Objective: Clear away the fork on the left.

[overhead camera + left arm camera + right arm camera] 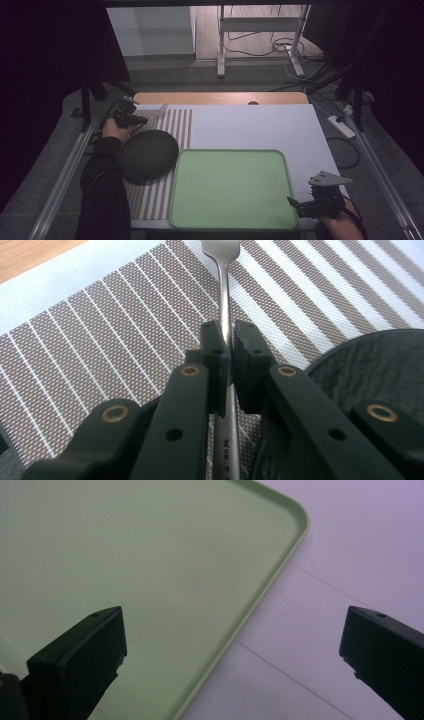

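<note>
While the left gripper (227, 347) clamps the fork (223, 300) on the striped mat (100, 340), the right gripper (232, 645) gapes empty over the green tray (150, 555); next, probably a lift.

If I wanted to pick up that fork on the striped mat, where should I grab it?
Take the fork by its slim handle, from above, squeezing across the narrow sides. It lies flat on the striped mat, and the handle is the long, straight part. The left gripper already pinches it just so.
</note>
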